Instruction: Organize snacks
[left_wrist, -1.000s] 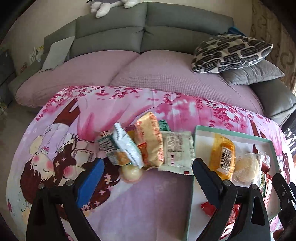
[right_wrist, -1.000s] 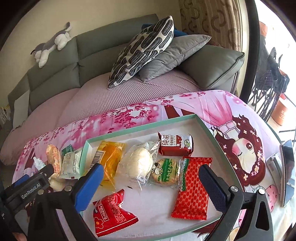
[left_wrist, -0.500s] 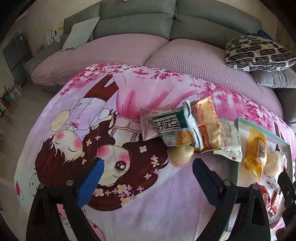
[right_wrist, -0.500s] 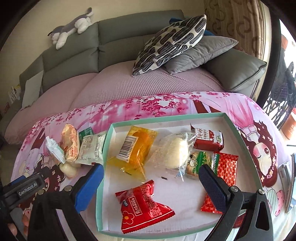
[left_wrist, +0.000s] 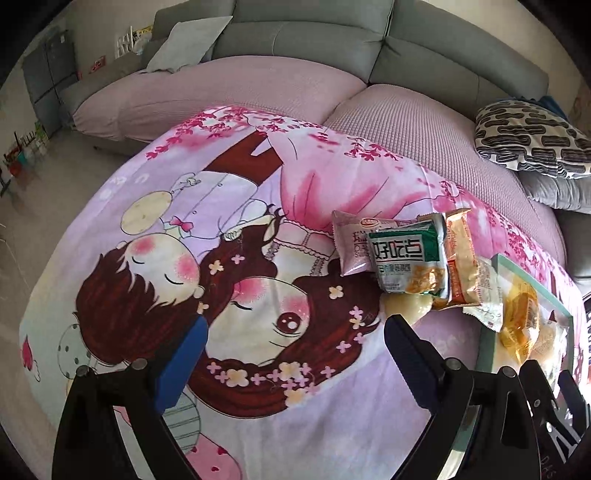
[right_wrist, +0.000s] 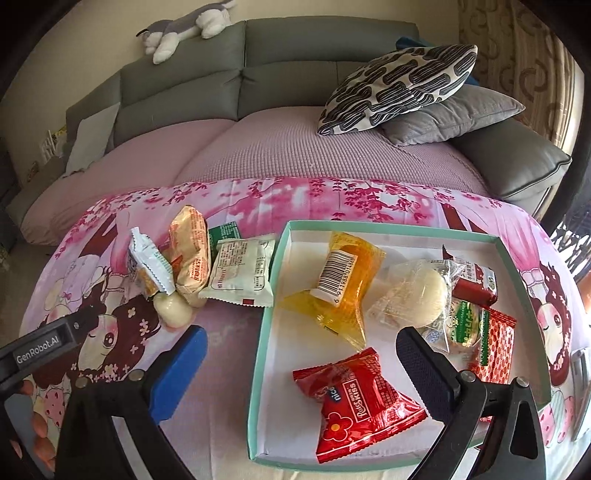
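My left gripper (left_wrist: 295, 354) hung with its 2 fingers spread wide and nothing between them, above the pink cartoon-print cloth (left_wrist: 258, 258). The loose snack heap lay ahead and to its right: a pale pink packet (left_wrist: 351, 243) at the far left of the heap, a green-and-white packet (left_wrist: 408, 260) overlapping it, an orange-and-cream packet (left_wrist: 460, 258) leaning on that one, and a round cream-coloured piece (left_wrist: 406, 306) just beyond the right finger's tip.

My right gripper (right_wrist: 301, 369) was likewise spread and empty, its left finger over the cloth and its right finger over the teal-rimmed tray (right_wrist: 275, 295).

Inside the tray (white floor, 6 items that I could count):
- a yellow packet with a barcode (right_wrist: 334, 288), toward the far left corner;
- a clear-wrapped white bun (right_wrist: 424, 290), just right of it;
- a dark red carton (right_wrist: 476, 284), by the far right wall;
- a green-labelled biscuit packet (right_wrist: 461, 321), partly under the bun's wrapper;
- a red-and-white patterned packet (right_wrist: 495, 345), at the right wall;
- a red foil packet (right_wrist: 358, 398), nearest me, between the 2 fingers.

Outside the tray, a white packet with printed text (right_wrist: 242, 273) lay touching its left wall, beside the rest of the heap. A grey sofa (right_wrist: 258, 81) with a patterned cushion (right_wrist: 399, 88) stood behind.
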